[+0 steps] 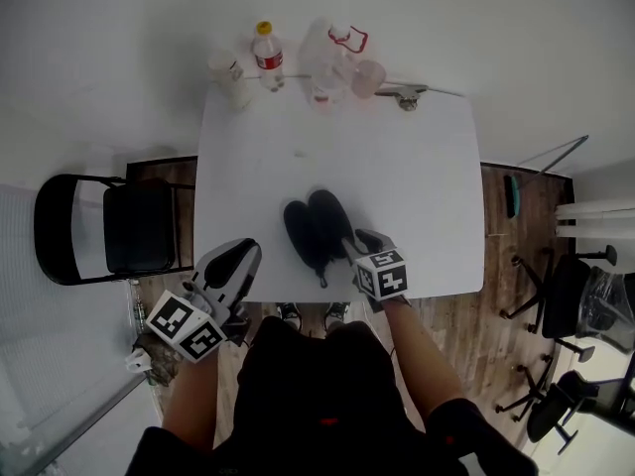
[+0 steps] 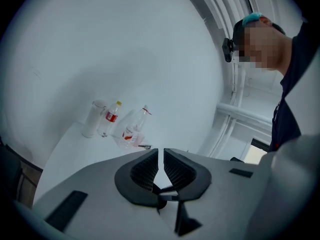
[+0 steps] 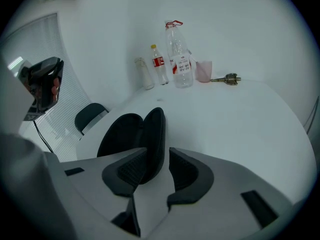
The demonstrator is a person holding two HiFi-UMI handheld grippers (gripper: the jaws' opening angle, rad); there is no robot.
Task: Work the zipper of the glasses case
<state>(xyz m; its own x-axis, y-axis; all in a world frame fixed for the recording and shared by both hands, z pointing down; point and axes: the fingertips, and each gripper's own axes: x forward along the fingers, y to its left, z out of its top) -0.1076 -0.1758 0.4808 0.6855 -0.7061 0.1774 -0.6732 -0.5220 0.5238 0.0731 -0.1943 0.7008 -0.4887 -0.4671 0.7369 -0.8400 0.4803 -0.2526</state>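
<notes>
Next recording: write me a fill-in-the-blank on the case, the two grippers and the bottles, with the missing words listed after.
1. The case lies ___ on the table, its two halves spread.
2. The left gripper has its fingers ___, with nothing in them.
3. The right gripper has one half of the case ___ its fingers.
4. The small bottle has a ___ cap.
Missing words: open; shut; between; yellow.

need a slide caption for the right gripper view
Right tool, jaws apart, straddling one half of the open black glasses case on a white table.
</notes>
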